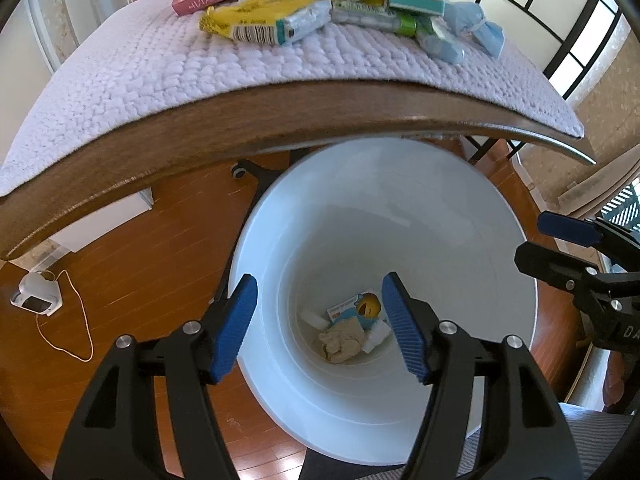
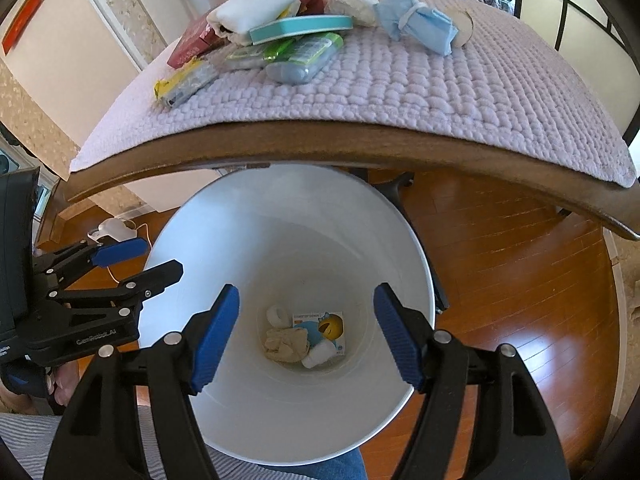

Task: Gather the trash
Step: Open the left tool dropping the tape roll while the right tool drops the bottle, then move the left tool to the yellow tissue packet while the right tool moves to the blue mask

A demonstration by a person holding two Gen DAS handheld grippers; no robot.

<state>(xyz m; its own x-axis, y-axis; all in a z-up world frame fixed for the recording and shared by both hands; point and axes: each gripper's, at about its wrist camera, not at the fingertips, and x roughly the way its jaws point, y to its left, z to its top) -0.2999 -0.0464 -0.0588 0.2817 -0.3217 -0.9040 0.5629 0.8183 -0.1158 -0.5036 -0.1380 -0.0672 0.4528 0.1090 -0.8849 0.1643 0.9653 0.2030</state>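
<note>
Hovering spread and empty over the white bin (image 1: 280, 216), both the left claw (image 1: 320, 330) and right claw (image 2: 306, 334) are needing a twelve-o'clock reach to the tabletop (image 2: 360, 152) litter.

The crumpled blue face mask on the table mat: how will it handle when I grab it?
The face mask looks soft and bunched, so it will probably squash flat between the fingers rather than resist. It seems light, likely lifting easily. A loose white strap wraps it and may dangle or snag the mat.
</note>
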